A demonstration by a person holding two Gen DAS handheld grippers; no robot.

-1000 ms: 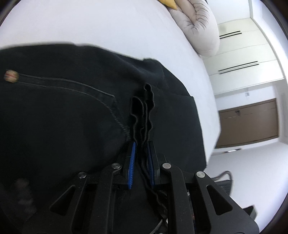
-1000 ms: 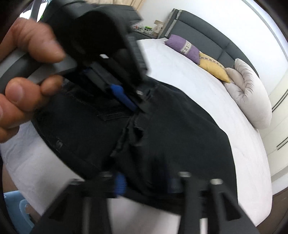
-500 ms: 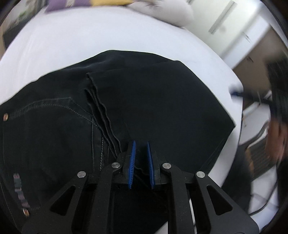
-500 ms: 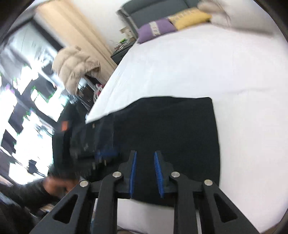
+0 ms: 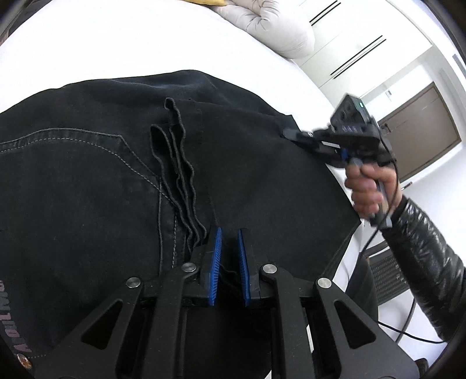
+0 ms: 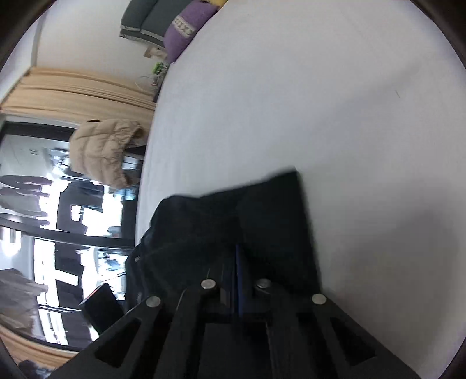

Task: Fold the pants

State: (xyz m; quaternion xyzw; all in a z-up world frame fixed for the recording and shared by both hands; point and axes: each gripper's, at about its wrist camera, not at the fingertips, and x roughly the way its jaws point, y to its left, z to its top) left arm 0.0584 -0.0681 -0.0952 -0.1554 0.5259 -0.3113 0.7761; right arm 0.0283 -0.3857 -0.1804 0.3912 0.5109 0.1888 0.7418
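Black denim pants (image 5: 87, 180) lie folded on a white bed (image 5: 102, 43). Stacked hem edges (image 5: 177, 163) run down the middle of the fold. My left gripper (image 5: 227, 233) is open with nothing between its blue pads (image 5: 215, 259), low over the near edge of the pants. My right gripper (image 5: 287, 134) shows in the left wrist view, pressing on the far right corner of the pants. In the right wrist view its jaws (image 6: 237, 247) are closed on the black cloth (image 6: 233, 221).
A quilted grey cushion (image 5: 271, 26) and a purple pillow (image 6: 186, 26) lie at the head of the bed. A beige puffer jacket (image 6: 102, 151) hangs by the window. White cupboards (image 5: 364, 49) and a brown door (image 5: 422, 137) stand beyond the bed's right edge.
My left gripper let go of the hem edges and opened. My right gripper swung to the far right corner of the pants and closed on the cloth.
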